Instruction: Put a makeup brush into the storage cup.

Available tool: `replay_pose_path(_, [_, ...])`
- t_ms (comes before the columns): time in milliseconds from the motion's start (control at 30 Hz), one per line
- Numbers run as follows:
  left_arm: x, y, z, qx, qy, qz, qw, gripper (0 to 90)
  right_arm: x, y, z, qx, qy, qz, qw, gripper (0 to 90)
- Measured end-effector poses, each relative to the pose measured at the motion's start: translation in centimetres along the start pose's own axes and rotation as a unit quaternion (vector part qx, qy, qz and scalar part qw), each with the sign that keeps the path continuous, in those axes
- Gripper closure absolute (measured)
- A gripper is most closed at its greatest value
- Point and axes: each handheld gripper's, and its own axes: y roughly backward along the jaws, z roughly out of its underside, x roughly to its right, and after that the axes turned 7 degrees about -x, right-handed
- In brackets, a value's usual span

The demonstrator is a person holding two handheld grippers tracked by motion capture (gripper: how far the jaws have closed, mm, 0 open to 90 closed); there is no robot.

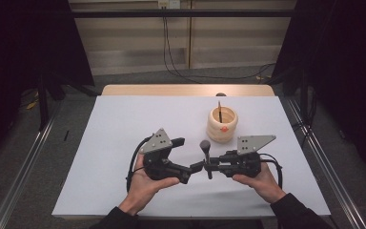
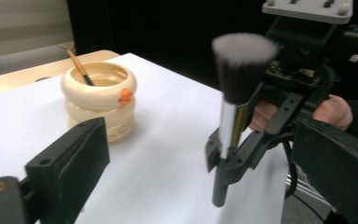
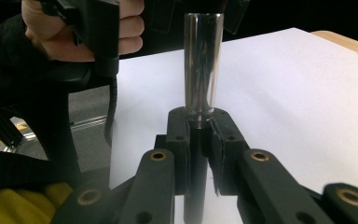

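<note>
Black jaws of the right gripper (image 3: pixel 199 140) clamp the makeup brush (image 2: pixel 237 107) upright above the table (image 1: pixel 124 143); the left gripper (image 2: pixel 200 154) stands apart, letting go. Beyond, the cream holder (image 1: pixel 222 125) likely awaits it.

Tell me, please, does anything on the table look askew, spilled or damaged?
Nothing stands out. The cream holder stands upright on the white table with a thin brush leaning inside it, and the right gripper holds the makeup brush upright. Nothing is spilled.
</note>
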Motion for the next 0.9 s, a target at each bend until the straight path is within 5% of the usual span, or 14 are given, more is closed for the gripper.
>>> replay_pose_path(300, [-0.6,1.4,0.9,0.011,-0.014,-0.02,0.9996,2.7,0.0,0.2,0.0,0.004,-0.002,0.008,1.0,79.6])
replay_pose_path(500, [-1.0,2.3,1.7,0.019,-0.01,-0.056,0.9982,1.9,0.1,0.4,0.1,0.008,-0.003,0.013,0.9999,79.6])
replay_pose_path(900, [-1.9,4.4,3.8,0.03,0.003,-0.093,0.9952,1.1,0.3,0.7,0.1,0.015,-0.005,0.022,0.9996,79.6])
